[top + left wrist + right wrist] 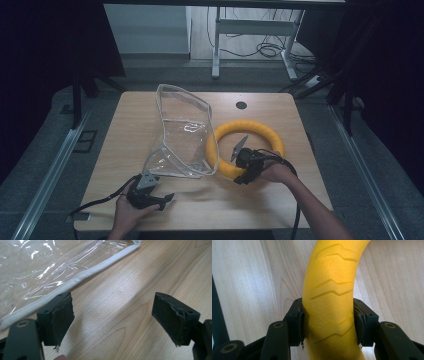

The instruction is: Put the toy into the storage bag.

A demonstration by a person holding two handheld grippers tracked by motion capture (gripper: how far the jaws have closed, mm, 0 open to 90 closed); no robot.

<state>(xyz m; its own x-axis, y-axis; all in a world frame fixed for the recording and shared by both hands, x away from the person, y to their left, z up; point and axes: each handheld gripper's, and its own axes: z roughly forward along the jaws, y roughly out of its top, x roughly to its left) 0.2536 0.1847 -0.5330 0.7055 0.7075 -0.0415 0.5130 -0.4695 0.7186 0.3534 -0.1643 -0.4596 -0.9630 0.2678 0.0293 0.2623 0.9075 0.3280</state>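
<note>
Nearest me, my left gripper [167,200] hovers with jaws spread wide over the light wooden table [150,120], just short of the white-trimmed edge of the clear plastic bag [182,132]. Right of that bag, touching its side, lies the yellow ridged foam ring [329,297]; my right gripper [244,176] pinches its near arc between both jaws

The high view is dim, its surroundings nearly black; the light wooden desk [150,200] is lit from above. Glare streaks the clear plastic bag [37,267]. Both gripper views are sharp.
</note>
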